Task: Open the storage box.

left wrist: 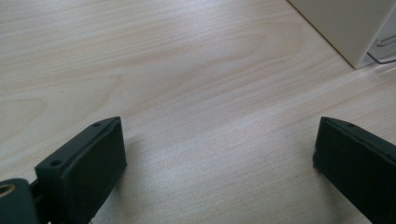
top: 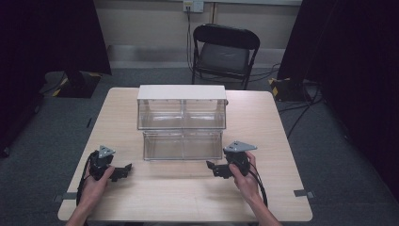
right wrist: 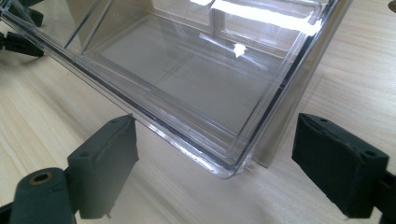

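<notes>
Resting low on the desk, both grippers sit on the near side of a clear two-tier drawer organizer, each with its jaws spread wide and holding nothing.

Nearest its target is the right gripper. In the right gripper view, the lower clear drawer lies just ahead of the jaws, its rounded front corner pushing into the gap between them without touching either pad. The drawer's front edge runs slantwise across the jaws' line, from that corner away toward the left jaw's side and beyond, so its long axis crosses the opening rather than lining up with it.

The left gripper is farther off. In the left gripper view only bare desk lies between the jaws, and the organizer's white side wall stands well ahead, off to the right jaw's side.

Judging from this, the right hand is the better placed to take the drawer front; a short advance and a slight turn would square the jaws on the lip.

Beyond the organizer, past the far desk edge, stands a black folding chair.
</notes>
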A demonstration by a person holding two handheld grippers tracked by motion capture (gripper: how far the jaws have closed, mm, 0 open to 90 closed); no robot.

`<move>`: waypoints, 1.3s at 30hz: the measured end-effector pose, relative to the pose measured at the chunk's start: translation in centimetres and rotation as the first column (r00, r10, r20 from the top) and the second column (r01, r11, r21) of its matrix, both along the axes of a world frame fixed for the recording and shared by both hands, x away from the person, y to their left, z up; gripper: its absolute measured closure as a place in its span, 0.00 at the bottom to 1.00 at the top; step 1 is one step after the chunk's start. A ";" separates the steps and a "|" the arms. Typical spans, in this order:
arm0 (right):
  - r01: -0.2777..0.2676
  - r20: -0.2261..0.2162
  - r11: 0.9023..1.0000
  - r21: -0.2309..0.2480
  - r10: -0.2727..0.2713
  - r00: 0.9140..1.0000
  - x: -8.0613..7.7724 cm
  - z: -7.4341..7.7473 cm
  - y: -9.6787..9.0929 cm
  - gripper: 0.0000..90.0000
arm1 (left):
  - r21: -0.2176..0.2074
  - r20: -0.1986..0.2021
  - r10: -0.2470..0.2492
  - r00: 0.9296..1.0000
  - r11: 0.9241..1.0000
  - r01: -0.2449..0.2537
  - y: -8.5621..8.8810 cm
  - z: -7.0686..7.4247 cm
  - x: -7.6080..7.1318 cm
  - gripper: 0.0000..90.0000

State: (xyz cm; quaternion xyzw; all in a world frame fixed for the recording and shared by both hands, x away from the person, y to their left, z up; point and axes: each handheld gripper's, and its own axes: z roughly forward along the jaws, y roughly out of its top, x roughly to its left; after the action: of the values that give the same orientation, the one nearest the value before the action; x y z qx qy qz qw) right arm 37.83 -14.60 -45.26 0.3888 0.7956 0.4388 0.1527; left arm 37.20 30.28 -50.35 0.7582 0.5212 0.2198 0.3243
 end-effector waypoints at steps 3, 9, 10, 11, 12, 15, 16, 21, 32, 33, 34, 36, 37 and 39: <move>-0.002 0.003 1.000 0.005 0.002 1.000 0.0 0.0 0.0 0.15 | -0.001 -0.001 -0.002 1.000 1.000 0.002 0.0 0.0 0.0 0.02; 0.001 0.006 1.000 0.007 -0.001 1.000 -0.1 0.1 0.0 0.15 | 0.000 0.000 0.000 1.000 1.000 0.000 0.0 0.0 0.0 0.02; -0.001 0.007 1.000 0.008 0.001 1.000 -0.1 0.1 -0.1 0.15 | -0.001 -0.001 -0.002 1.000 1.000 0.002 0.0 0.0 0.0 0.02; -0.002 0.008 1.000 0.010 0.002 1.000 -0.2 0.2 -0.1 0.15 | -0.001 -0.002 -0.002 1.000 1.000 0.002 0.0 0.0 0.0 0.02; -0.003 0.010 1.000 0.011 0.002 1.000 -0.2 0.2 -0.1 0.15 | -0.001 -0.002 -0.002 1.000 1.000 0.002 0.0 0.0 0.0 0.02; -0.004 0.013 1.000 0.010 0.004 1.000 -0.2 0.3 -0.1 0.15 | -0.001 -0.002 -0.002 1.000 1.000 0.002 0.0 0.0 0.0 0.02; -0.004 0.015 1.000 0.010 0.004 1.000 -0.2 0.3 -0.1 0.15 | -0.001 -0.002 -0.002 1.000 1.000 0.002 0.0 0.0 0.0 0.02; -0.006 0.019 1.000 0.014 0.005 1.000 -0.3 0.5 -0.1 0.15 | 0.000 0.000 0.000 1.000 1.000 0.000 0.0 0.0 0.0 0.02; -0.002 0.029 1.000 0.008 0.002 1.000 -0.4 0.7 -0.1 0.15 | 0.000 0.000 0.000 1.000 1.000 0.000 0.0 0.0 0.0 0.02; -0.003 0.030 1.000 0.009 0.002 1.000 -0.4 0.8 -0.1 0.15 | 0.000 0.000 0.000 1.000 1.000 0.000 0.0 0.0 0.0 0.02; 0.002 0.037 1.000 0.012 -0.002 0.999 -0.5 0.9 -0.2 0.15 | 0.000 0.000 0.000 1.000 1.000 0.000 0.0 0.0 0.0 0.02; -0.002 0.042 1.000 0.019 0.001 0.999 -0.5 1.1 -0.2 0.15 | 0.000 0.000 0.000 1.000 1.000 0.000 0.0 0.0 0.0 0.02; -0.002 0.042 1.000 0.021 0.001 0.999 -0.6 1.1 -0.2 0.15 | -0.001 -0.001 -0.002 1.000 1.000 0.002 0.0 0.0 0.0 0.02; -0.005 0.046 1.000 0.026 0.004 0.999 -0.6 1.1 -0.2 0.15 | -0.001 -0.001 -0.002 1.000 1.000 0.002 0.0 0.0 0.0 0.02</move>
State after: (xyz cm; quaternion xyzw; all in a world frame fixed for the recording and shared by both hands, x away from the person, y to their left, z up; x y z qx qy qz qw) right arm 37.28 -14.81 -44.12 0.3790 0.7870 0.4581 0.1649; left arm 37.20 30.29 -50.34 0.7587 0.5208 0.2190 0.3244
